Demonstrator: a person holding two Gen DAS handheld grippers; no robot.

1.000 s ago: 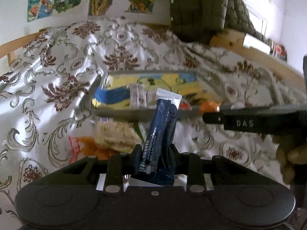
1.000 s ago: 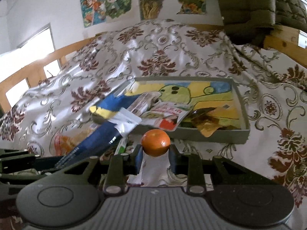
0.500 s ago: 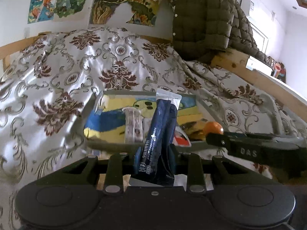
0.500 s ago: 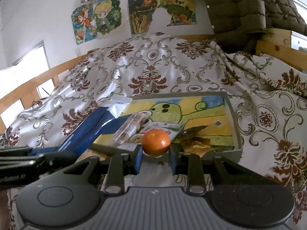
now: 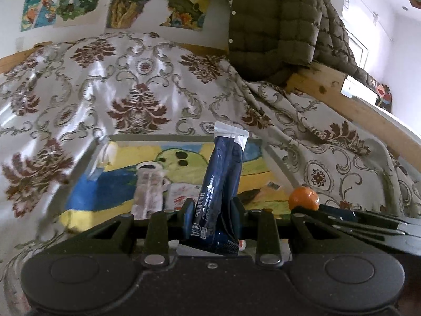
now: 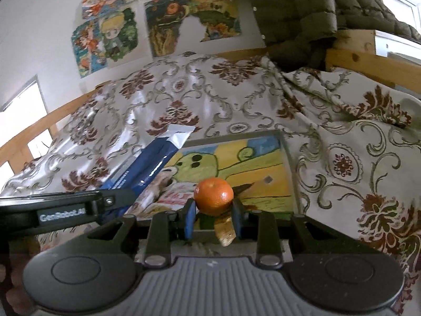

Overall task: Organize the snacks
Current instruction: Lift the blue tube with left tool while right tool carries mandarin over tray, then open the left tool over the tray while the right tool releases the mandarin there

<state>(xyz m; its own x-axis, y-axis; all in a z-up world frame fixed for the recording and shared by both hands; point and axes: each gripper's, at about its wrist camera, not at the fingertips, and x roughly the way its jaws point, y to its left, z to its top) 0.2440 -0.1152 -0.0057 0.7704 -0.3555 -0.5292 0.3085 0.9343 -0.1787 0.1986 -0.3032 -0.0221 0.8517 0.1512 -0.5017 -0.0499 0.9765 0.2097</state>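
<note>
A grey-rimmed tray (image 5: 184, 138) (image 6: 285, 152) with a yellow, green and blue cartoon floor lies on the patterned bedspread. My left gripper (image 5: 211, 213) is shut on a dark blue snack packet (image 5: 222, 181) (image 6: 147, 167) with a silver top, held upright over the tray's near side. My right gripper (image 6: 213, 217) is shut on a small orange (image 6: 213, 196) (image 5: 304, 198), also at the tray's near edge, to the right of the packet. Inside the tray lie a clear cookie packet (image 5: 148, 188), a red and white wrapper (image 6: 175, 197) and a golden-brown wrapper (image 6: 223, 230).
The floral bedspread (image 5: 136, 87) rises toward the wall behind the tray. A dark quilted jacket (image 5: 276, 23) hangs over a wooden bed rail (image 5: 342, 100) at the right. Posters (image 6: 110, 36) cover the wall.
Both grippers have advanced toward the tray with their loads, and the tray now fills more of each view. The snacks lying on the bedspread in front of the tray have passed out of sight.
</note>
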